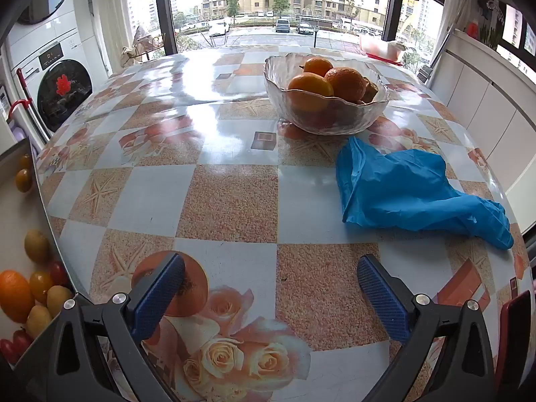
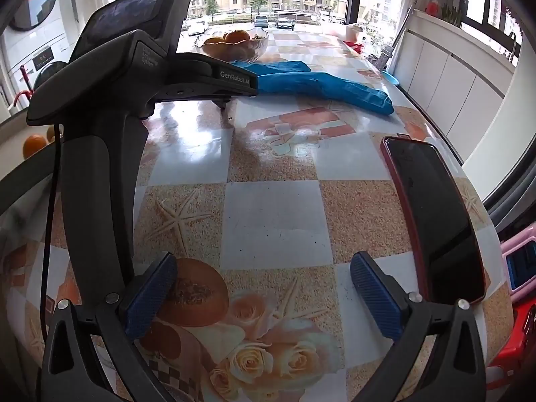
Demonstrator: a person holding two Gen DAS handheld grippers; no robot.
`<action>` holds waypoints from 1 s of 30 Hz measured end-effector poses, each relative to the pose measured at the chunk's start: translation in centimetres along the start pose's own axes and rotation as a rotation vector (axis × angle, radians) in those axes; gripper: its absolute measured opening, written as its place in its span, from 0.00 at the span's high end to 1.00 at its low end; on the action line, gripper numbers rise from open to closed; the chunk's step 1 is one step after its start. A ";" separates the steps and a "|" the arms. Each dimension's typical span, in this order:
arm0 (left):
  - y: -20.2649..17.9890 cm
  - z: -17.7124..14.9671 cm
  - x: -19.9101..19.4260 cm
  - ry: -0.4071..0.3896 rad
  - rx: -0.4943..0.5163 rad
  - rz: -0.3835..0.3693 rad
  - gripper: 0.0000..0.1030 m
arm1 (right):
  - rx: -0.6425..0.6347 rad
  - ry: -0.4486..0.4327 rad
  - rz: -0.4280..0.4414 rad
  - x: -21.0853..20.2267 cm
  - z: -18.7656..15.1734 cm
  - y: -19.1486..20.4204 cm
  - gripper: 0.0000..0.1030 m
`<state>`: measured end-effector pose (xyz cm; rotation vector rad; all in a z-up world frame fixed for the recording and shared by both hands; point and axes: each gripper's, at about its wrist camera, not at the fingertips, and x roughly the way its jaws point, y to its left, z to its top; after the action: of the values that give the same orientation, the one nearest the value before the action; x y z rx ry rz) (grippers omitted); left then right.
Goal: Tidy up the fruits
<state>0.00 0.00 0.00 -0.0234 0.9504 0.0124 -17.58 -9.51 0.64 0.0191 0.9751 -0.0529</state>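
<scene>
A clear glass bowl [image 1: 326, 119] stands at the far side of the round table [image 1: 234, 174], holding oranges [image 1: 345, 83] and darker fruit. The bowl [image 2: 258, 45] also shows small and far in the right wrist view. Loose fruit lies on a lower surface left of the table: an orange [image 1: 15, 296], yellow-green fruits [image 1: 37, 246] and small red ones [image 1: 58, 273]. My left gripper [image 1: 271, 293] hangs open over the near table edge, nothing between its blue pads. My right gripper [image 2: 264, 289] is open too, empty, with the left gripper's black body [image 2: 100, 127] close on its left.
A blue rubber glove [image 1: 412, 187] lies right of the bowl. A dark phone in a red case [image 2: 435, 214] rests at the table's right edge. Washing machines [image 1: 63, 87] stand at the far left, white cabinets [image 1: 485, 124] along the right, a window behind.
</scene>
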 end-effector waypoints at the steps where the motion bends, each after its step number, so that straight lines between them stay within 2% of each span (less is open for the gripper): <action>1: 0.0 0.0 0.0 0.000 0.000 0.000 0.00 | 0.006 0.002 -0.004 0.1 0.1 0.0 0.00; 3: 0.0 0.0 0.0 0.000 0.000 0.000 0.00 | 0.023 0.003 -0.017 0.4 0.6 0.0 0.00; 8: 0.1 0.1 0.0 0.002 -0.001 -0.002 0.00 | 0.127 -0.033 0.017 0.7 1.5 -1.2 0.00; 17: 0.2 0.1 0.0 0.001 -0.001 -0.002 0.00 | 0.135 -0.072 0.022 0.5 1.1 -1.1 0.00; 30: 0.1 0.0 0.0 0.000 0.000 -0.001 0.00 | 0.135 -0.082 0.023 0.4 0.9 -1.1 0.00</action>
<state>0.02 0.09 0.02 -0.0240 0.9501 0.0115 -16.68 -10.68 0.84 0.1507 0.8881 -0.0974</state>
